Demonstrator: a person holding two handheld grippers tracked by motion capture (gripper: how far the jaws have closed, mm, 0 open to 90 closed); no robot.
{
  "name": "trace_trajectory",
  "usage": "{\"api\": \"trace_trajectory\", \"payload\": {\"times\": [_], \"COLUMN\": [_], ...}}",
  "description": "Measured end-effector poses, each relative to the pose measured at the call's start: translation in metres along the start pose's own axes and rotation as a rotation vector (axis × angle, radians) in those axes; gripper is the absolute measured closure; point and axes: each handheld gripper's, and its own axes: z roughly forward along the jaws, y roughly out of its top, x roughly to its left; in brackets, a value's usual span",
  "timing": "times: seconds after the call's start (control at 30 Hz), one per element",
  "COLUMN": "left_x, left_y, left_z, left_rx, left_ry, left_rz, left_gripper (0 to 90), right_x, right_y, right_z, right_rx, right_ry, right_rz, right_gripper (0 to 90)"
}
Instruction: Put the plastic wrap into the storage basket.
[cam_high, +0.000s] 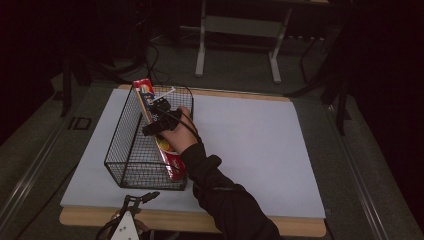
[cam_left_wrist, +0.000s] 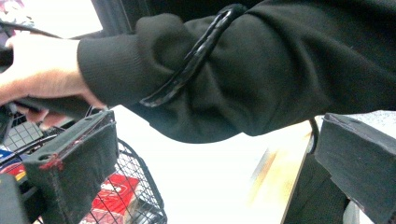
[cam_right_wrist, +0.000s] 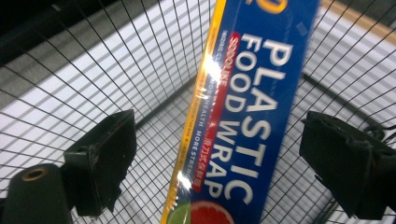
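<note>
A long blue box of plastic food wrap (cam_right_wrist: 252, 112) leans tilted inside a black wire basket (cam_high: 131, 150) on the white tabletop (cam_high: 260, 145). The right gripper (cam_right_wrist: 215, 163) reaches into the basket, its jaws spread wide; the box sits between them, touching neither. The left gripper (cam_left_wrist: 205, 177) waits at the tabletop's near edge, jaws wide apart and holding nothing. Past its jaws a black sleeve (cam_left_wrist: 261, 70) crosses, with the basket's corner beside its left jaw.
</note>
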Motion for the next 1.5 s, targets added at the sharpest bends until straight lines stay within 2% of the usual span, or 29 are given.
{"api": "trace_trajectory", "payload": {"times": [0.27,0.43,0.67,0.93,1.17,1.4,1.43,1.5], "left_x": [0.000,0.000,-0.001,-0.001,-0.002,-0.002,-0.002,-0.002], "left_y": [-0.001,-0.002,-0.002,-0.002,-0.002,-0.002,-0.002,-0.003], "left_z": [0.002,0.003,0.004,0.005,0.006,0.006,0.006,0.007], "left_rx": [0.003,0.006,0.013,0.019,0.022,0.026,0.026,0.027], "left_ry": [-0.010,-0.014,-0.016,-0.017,-0.020,-0.023,-0.023,-0.024], "left_rz": [-0.010,-0.015,-0.009,-0.010,-0.008,-0.007,-0.007,-0.008], "left_gripper": [0.1,0.0,0.1,0.1,0.0,0.1,0.1,0.1], "right_x": [-0.009,-0.020,-0.032,-0.044,-0.048,-0.057,-0.057,-0.061], "right_y": [-0.006,-0.018,-0.033,-0.058,-0.079,-0.104,-0.104,-0.116], "right_z": [-0.026,-0.046,-0.062,-0.084,-0.098,-0.110,-0.110,-0.115], "right_rx": [-0.043,-0.056,-0.063,-0.099,-0.113,-0.132,-0.132,-0.136], "right_ry": [0.004,-0.009,-0.011,-0.002,0.002,0.031,0.031,0.026], "right_rz": [-0.029,-0.032,-0.039,-0.029,-0.047,-0.022,-0.022,-0.026], "right_gripper": [11.3,11.3,13.1,13.3,13.2,13.4,13.4,13.3]}}
